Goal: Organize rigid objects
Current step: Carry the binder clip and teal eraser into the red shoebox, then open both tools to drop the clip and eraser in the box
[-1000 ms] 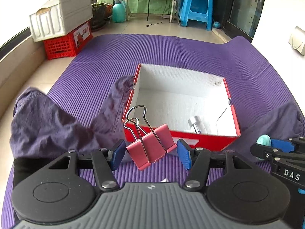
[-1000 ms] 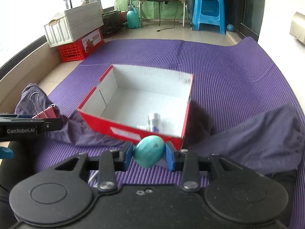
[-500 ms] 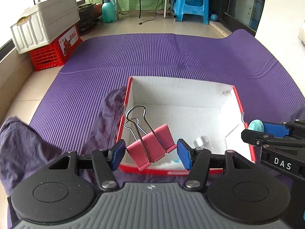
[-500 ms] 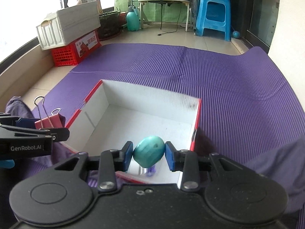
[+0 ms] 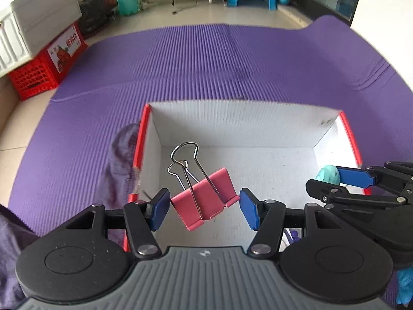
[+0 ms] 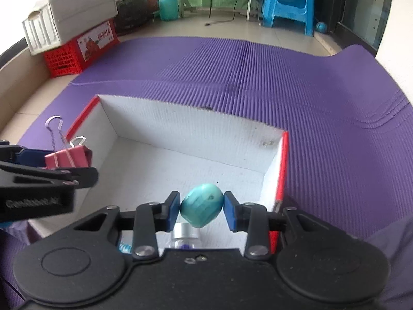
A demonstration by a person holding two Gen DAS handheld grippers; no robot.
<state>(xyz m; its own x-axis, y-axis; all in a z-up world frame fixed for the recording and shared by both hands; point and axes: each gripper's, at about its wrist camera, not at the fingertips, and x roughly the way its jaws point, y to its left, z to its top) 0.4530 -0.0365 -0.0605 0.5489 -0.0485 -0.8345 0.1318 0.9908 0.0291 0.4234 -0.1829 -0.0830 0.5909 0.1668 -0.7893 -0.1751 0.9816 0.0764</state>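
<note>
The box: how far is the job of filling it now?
Done: a small bottle already lies in the box. In hand: the left gripper holds a pink clip and the right gripper a teal egg, both over the box. Left: release both.

The bottle (image 6: 184, 237) in the box (image 6: 180, 134) is mostly hidden behind the right gripper (image 6: 201, 208). The cloth (image 5: 10, 258) is cut by the left edge.
</note>
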